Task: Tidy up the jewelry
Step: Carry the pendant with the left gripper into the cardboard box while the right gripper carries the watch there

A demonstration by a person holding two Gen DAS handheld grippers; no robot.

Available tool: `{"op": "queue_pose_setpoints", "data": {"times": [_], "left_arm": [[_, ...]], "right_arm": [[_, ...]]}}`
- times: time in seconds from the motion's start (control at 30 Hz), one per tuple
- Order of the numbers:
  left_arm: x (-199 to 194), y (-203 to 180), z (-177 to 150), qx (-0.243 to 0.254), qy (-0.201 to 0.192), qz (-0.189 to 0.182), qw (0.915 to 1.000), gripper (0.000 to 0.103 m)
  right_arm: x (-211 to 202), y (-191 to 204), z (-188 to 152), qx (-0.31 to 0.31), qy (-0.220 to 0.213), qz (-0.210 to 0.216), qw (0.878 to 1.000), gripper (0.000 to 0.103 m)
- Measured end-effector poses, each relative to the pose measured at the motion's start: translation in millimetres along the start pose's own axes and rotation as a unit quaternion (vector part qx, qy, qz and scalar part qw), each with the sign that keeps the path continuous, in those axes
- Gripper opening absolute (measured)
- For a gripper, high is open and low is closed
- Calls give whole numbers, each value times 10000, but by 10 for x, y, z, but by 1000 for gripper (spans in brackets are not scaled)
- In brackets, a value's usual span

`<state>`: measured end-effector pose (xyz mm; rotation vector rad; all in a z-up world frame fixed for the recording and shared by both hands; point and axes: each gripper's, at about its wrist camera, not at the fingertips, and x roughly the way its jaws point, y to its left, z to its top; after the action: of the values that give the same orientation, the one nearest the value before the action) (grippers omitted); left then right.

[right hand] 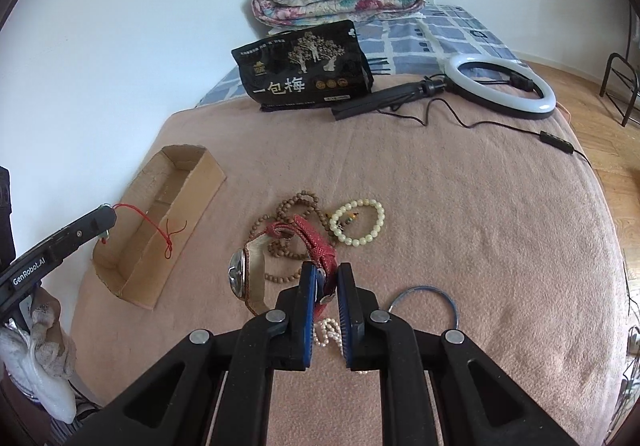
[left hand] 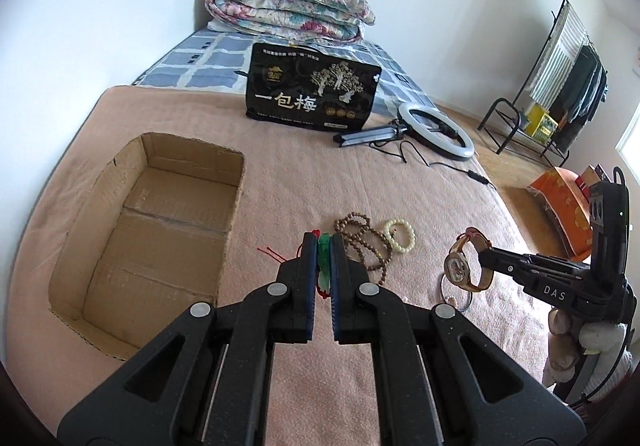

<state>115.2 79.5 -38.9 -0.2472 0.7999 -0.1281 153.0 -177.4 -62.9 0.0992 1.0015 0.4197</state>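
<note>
My left gripper (left hand: 323, 242) is shut on a green pendant (left hand: 324, 250) whose red cord (right hand: 162, 228) dangles below it. An open cardboard box (left hand: 100, 246) lies to its left on the pink blanket. My right gripper (right hand: 326, 272) is shut on the red strap of a wristwatch (right hand: 240, 278), held above the blanket; the watch (left hand: 460, 266) also shows at the right in the left wrist view. On the blanket lie a brown bead necklace (left hand: 360, 234), a pale bead bracelet (right hand: 358, 221), a thin blue bangle (right hand: 426, 300) and a pearl string (right hand: 326, 332).
A black snack bag (left hand: 312, 85) stands at the back of the blanket, with a ring light (left hand: 438, 129) on its tripod and cable beside it. A folded floral quilt (left hand: 288, 1) lies behind. A clothes rack (left hand: 560, 85) stands on the floor at right.
</note>
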Motion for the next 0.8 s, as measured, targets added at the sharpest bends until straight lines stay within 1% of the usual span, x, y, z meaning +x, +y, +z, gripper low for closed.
{"op": "queue_pose_setpoints", "data": {"times": [0.23,0.5,0.63,0.8], "left_arm": [[-172,374,40,-298,-107,298,9991,4],[-381,780,160,-239,-209,678,9972,4],[-394,992,138,-151,-119,790,9967,4],[-358,1208,61,-185,-24,857,9962,4]], "right_arm": [[120,349,117,-247,18,202,9995,8],[294,854,288,-600,39,388,9974,8],[399,1123,388,-736,41,478,9961,8],[555,1427,492,-845,87,616,9945,8]]}}
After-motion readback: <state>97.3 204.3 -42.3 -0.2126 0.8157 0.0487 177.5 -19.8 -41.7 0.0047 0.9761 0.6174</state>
